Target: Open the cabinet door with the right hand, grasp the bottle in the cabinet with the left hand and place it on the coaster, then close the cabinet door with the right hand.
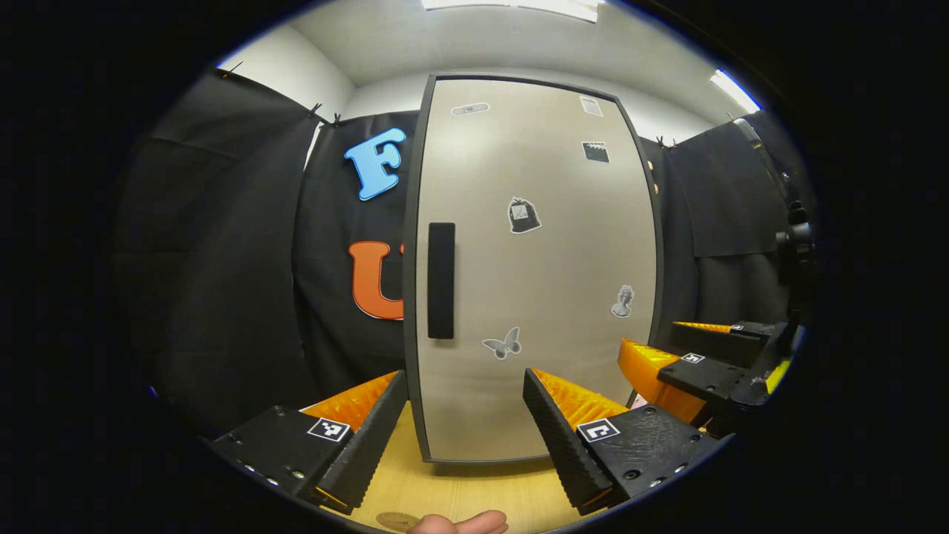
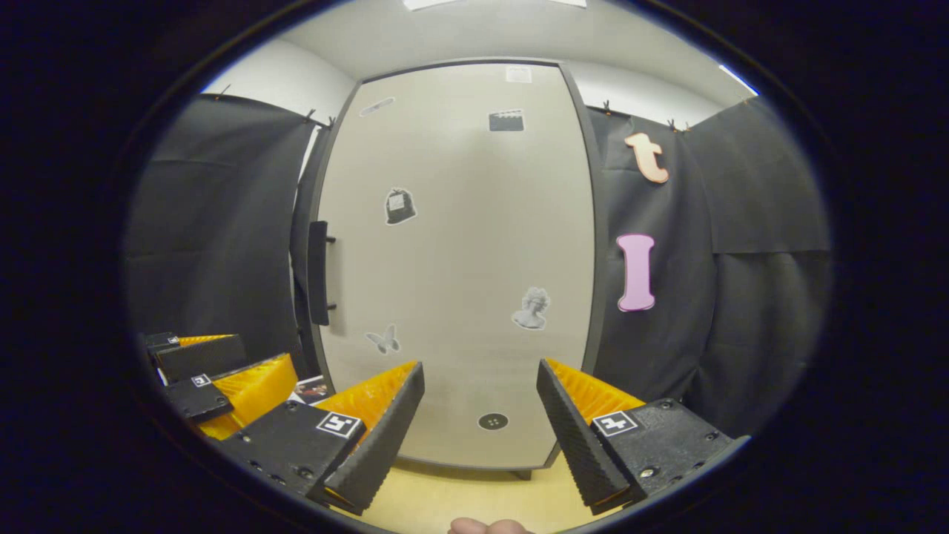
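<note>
Cabinet door (image 2: 460, 259) shut, handle (image 2: 319, 273) untouched, so nothing's done yet. Right gripper (image 2: 480, 423) and left gripper (image 1: 465, 423) hover before it, fingers wide, empty. Bottle presumably inside, unseen.

Cabinet door (image 1: 534, 282): smooth matt panel, paper-like stickers. Handle (image 1: 441, 280) on door: matt. Tabletop (image 1: 452, 493) below door: smooth pale wood.

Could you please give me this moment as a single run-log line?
cabinet door: shut | handle: untouched | left gripper: open, facing door | right gripper: open, facing door | bottle: hidden
</note>
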{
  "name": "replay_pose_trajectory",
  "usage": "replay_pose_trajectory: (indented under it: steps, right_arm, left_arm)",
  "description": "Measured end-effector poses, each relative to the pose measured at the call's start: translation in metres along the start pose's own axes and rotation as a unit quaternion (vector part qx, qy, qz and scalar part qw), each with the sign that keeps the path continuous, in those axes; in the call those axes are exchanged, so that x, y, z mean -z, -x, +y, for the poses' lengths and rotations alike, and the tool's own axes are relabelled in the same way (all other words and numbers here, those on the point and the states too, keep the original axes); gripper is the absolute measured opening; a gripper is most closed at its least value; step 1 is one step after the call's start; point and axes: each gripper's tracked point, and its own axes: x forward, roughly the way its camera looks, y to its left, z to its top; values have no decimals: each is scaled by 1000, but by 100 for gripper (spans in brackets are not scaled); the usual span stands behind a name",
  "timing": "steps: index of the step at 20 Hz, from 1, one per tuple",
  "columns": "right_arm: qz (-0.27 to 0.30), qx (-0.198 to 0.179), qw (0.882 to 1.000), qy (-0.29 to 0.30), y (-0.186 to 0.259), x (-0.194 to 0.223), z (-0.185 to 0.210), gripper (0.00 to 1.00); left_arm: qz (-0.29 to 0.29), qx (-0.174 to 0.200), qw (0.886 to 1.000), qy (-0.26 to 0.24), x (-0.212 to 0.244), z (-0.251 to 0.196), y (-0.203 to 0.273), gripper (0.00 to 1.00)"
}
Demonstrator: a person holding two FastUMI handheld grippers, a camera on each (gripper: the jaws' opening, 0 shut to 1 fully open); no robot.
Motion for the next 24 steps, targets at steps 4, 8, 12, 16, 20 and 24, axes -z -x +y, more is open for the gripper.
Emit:
replay_pose_trajectory:
  steps: [4,8,12,16,20,24]
  right_arm:
    - [-12,-31,999,14,-20,-11,24,98]
    - [-23,-62,998,24,-41,-23,50,99]
    - [-36,-101,994,36,-60,-35,87,98]
    - [-49,-138,988,46,-80,-45,130,98]
    - [-73,-164,982,59,-98,-58,170,98]
    - [-86,-165,979,80,-112,-62,189,99]
  left_arm:
    - [8,-19,1000,-1,3,19,9,95]
    - [9,-37,999,-13,1,36,20,95]
    - [10,-74,997,-16,3,64,31,95]
    - [15,-134,991,-16,4,105,53,95]
    - [26,-197,980,-7,12,145,84,95]
    - [37,-242,969,-3,19,173,114,95]
